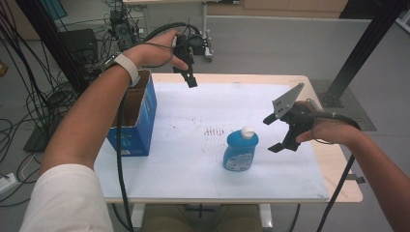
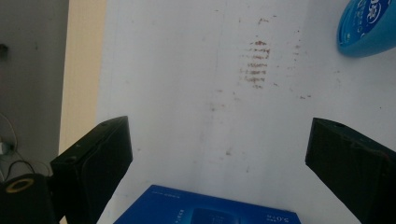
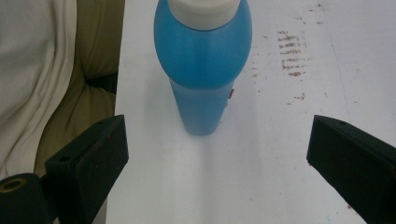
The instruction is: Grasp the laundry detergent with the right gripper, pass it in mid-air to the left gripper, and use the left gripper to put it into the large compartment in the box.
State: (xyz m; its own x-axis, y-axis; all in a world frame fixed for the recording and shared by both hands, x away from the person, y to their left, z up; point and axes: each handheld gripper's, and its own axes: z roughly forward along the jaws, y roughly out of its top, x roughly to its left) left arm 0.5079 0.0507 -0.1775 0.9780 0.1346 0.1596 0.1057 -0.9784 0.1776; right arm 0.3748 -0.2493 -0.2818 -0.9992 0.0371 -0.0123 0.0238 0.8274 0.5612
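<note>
Blue box — print "5.0", upside down — rest illegible.

— Centre of the frame?
— Table, with a sheet lying on it.
— On the sheet?
— Box at centre left, on the sheet's left edge. Bottle upright at lower centre, well apart from the box. Marks between them, nearer the bottle.
— Above the table?
— Left gripper at upper centre, over the far edge. Right gripper at centre right, just right of the bottle, not touching.
</note>
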